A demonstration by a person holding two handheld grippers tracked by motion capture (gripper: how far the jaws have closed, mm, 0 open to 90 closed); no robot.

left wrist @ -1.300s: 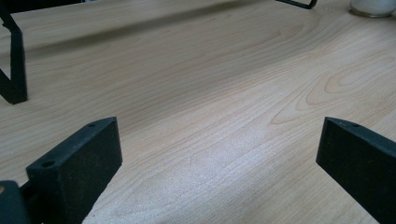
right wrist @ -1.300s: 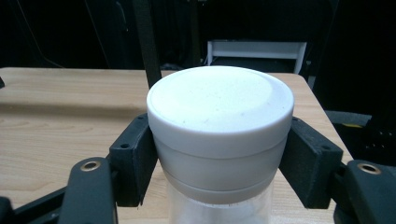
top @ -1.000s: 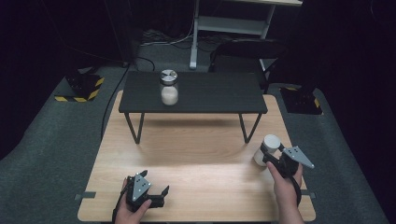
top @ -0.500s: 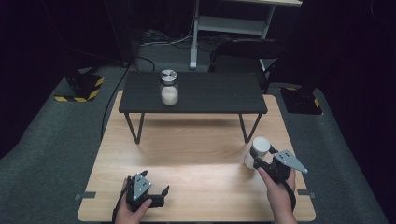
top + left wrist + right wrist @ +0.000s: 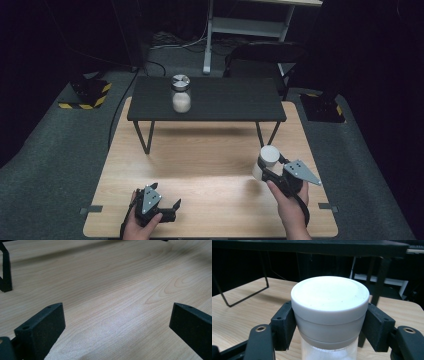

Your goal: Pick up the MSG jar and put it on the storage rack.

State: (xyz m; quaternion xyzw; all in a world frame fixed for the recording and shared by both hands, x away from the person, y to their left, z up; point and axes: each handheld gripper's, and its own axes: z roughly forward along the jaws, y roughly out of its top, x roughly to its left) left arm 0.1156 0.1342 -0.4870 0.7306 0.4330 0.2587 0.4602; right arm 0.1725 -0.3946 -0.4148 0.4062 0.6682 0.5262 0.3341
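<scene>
At right front of table (image 5: pixel 210 165): white-lidded jar (image 5: pixel 266 161) pinched just under its lid in right hand-held gripper (image 5: pixel 270 172), raised off the wood; clear body, white contents visible below lid in right gripper view. On black bench (image 5: pixel 230 100) behind: second jar (image 5: pixel 180 93), metal lid, roughly half full of white powder. Left hand-held gripper (image 5: pixel 172 207) spread wide, nothing between, low over table.

silver-lidded jar (image 5: pixel 180 93) on black bench (image 5: pixel 235 97), wooden table (image 5: pixel 200 165)
</scene>
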